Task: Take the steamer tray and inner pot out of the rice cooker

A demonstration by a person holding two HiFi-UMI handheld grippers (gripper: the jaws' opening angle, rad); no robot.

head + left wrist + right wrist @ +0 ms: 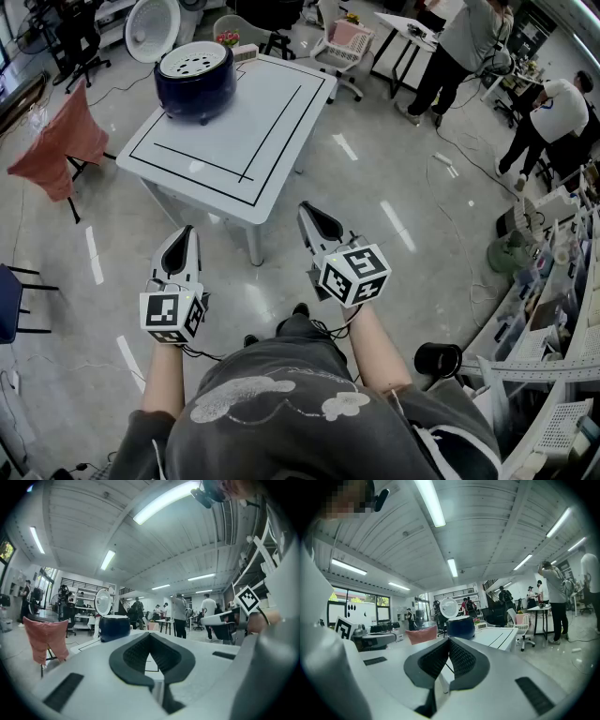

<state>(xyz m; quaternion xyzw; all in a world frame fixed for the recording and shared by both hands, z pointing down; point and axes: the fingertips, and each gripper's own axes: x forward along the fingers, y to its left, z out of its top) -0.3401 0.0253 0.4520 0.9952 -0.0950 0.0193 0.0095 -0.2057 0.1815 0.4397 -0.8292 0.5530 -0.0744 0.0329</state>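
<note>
A dark blue rice cooker (195,86) stands on the far left corner of a white table (267,127), with its white lid (152,28) swung up. A white perforated steamer tray (194,62) sits in its top; the inner pot is hidden under it. Both grippers hang level in the air short of the table's near edge. My left gripper (187,231) is shut and empty, and so is my right gripper (306,209). The left gripper view shows the cooker (114,627) far beyond the shut tips (150,635). In the right gripper view the cooker (461,626) also stands far past the tips (449,640).
Black tape lines mark the table top. A chair draped in red cloth (60,141) stands left of the table, and a white chair with a pink cushion (345,41) behind it. People (459,52) stand at the back right. Shelving (562,309) and a black cup (438,359) are at my right.
</note>
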